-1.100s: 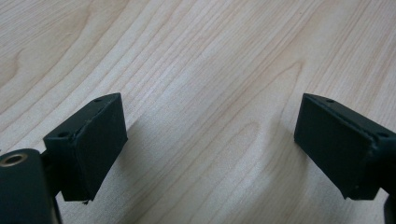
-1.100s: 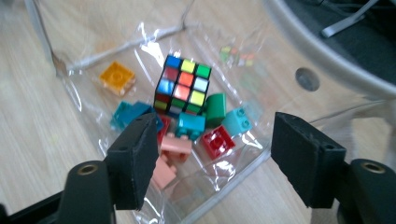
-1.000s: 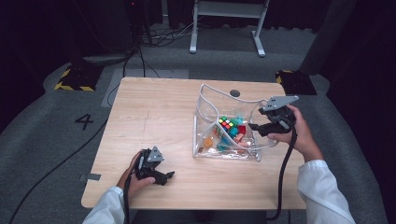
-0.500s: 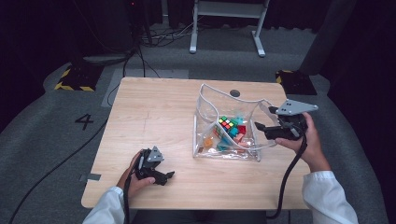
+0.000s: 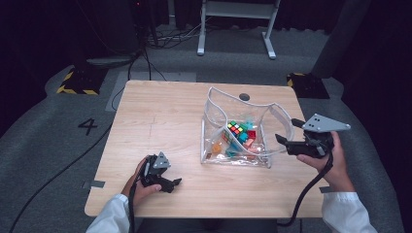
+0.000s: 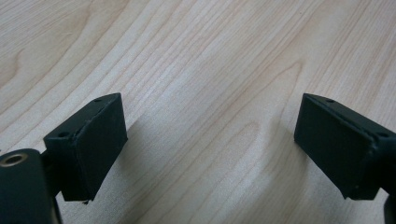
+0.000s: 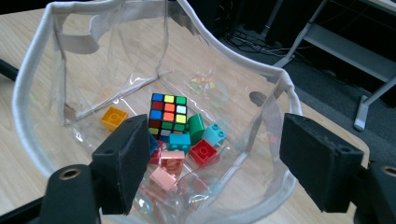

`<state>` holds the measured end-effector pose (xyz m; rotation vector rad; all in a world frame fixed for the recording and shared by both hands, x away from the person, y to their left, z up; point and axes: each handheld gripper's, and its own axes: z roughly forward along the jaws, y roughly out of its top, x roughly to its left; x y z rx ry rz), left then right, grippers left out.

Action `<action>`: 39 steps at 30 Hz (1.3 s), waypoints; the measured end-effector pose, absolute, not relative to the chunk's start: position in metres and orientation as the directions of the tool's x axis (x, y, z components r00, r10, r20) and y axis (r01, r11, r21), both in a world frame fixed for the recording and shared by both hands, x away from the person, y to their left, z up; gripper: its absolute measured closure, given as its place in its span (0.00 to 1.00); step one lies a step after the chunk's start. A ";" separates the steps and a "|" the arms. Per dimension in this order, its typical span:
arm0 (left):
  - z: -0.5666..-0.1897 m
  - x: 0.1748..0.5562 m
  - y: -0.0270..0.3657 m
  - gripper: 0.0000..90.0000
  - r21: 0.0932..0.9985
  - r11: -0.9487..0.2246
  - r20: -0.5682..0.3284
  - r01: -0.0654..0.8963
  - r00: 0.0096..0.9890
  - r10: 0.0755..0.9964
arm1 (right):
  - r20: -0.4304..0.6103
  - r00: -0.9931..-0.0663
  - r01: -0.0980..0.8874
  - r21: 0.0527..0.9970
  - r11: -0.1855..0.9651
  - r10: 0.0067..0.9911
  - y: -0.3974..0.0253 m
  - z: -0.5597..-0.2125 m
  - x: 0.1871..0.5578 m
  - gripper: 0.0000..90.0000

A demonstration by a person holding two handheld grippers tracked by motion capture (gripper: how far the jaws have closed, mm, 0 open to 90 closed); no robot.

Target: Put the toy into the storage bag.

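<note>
A dim room with grey carpet (image 5: 58, 160) surrounds a light wooden desk (image 5: 160, 121); a white number 4 (image 5: 89, 126) is marked on the floor off the desk's left edge, yellow-and-black hazard tape (image 5: 73, 87) lies beyond its far left corner, and the white legs of a metal stand (image 5: 233, 29) rise past the far edge. On the right half of the desk stands a clear plastic pouch (image 5: 214, 116) with a white fabric rim, its mouth open upward and its body reaching from the middle toward the right edge. Inside it lies a Rubik's cube (image 7: 167, 114) with toy bricks around it: a yellow brick (image 7: 113, 117) apart to one side, a green brick (image 7: 195, 127), a teal brick (image 7: 214, 134), a red brick (image 7: 203, 152) and pale pink bricks (image 7: 164, 177) crowded together on the pouch floor. The right gripper (image 5: 284, 141) is held at the pouch's right side near the desk's right edge, its jaws spread wide with nothing between them, one jaw inside the rim and one outside in the right gripper view. The left gripper (image 5: 176, 183) rests near the desk's near left corner, jaws wide apart over bare wood, gripping nothing.
</note>
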<state>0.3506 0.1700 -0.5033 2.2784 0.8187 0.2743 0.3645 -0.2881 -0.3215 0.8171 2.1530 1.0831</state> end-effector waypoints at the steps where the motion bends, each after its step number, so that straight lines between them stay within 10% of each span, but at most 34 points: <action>1: -0.503 0.351 0.170 0.11 0.673 -0.563 -0.030 0.480 0.778 0.627 | -0.230 -0.635 0.255 0.839 0.481 0.737 -0.289 -0.322 0.363 0.27; 39: -0.503 0.350 0.170 0.11 0.675 -0.560 -0.029 0.480 0.777 0.629 | -0.184 -0.631 0.323 0.821 0.471 0.754 -0.315 -0.386 0.334 0.26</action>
